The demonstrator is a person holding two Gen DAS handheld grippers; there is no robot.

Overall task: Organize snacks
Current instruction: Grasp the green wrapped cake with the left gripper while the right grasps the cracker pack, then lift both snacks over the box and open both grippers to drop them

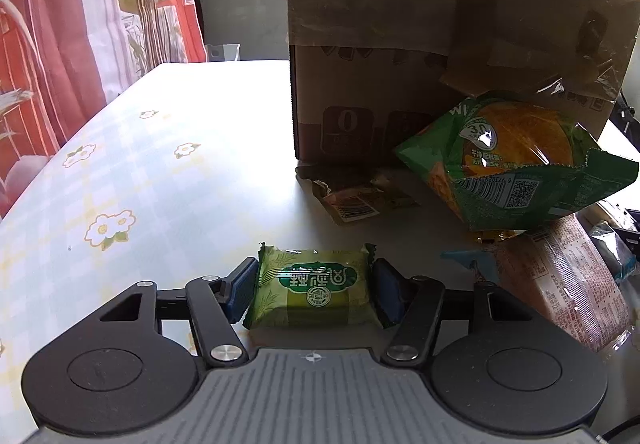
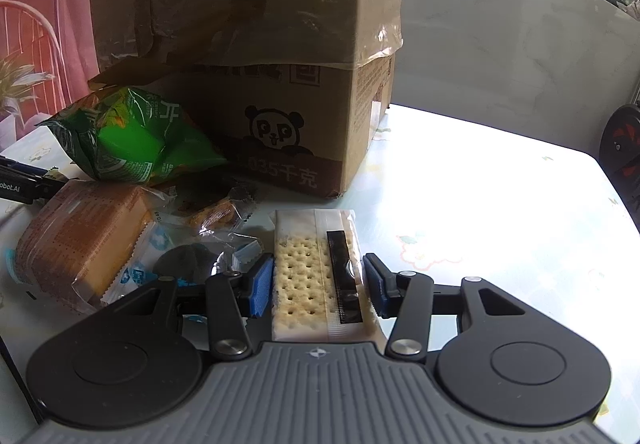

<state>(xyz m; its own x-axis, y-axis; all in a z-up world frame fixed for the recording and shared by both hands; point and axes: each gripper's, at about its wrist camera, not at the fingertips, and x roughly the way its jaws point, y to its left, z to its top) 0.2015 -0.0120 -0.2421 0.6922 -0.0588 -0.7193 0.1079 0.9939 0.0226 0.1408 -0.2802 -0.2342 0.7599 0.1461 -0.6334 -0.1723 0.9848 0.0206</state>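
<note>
My left gripper point(image 1: 313, 290) is shut on a small green snack packet point(image 1: 320, 308), one blue pad pressing each short end; whether the packet rests on the table or hangs just above it does not show. My right gripper point(image 2: 318, 284) is shut on a clear pack of pale crackers point(image 2: 300, 268), which points away from me toward the cardboard box point(image 2: 260, 44). More snacks lie in a pile by the box: a puffy green chip bag point(image 1: 512, 164) point(image 2: 132, 140), a brown bread pack point(image 1: 568, 284) point(image 2: 80, 244) and a small brown wrapper point(image 1: 352, 200) point(image 2: 216, 216).
The tall cardboard box point(image 1: 400, 44) stands at the back of the table point(image 1: 160, 164), its flap up. A flowered cloth covers the table point(image 2: 500, 204). A red and white curtain point(image 1: 60, 24) hangs beyond the left edge. A dark silver packet point(image 2: 192, 258) lies by my right gripper's left finger.
</note>
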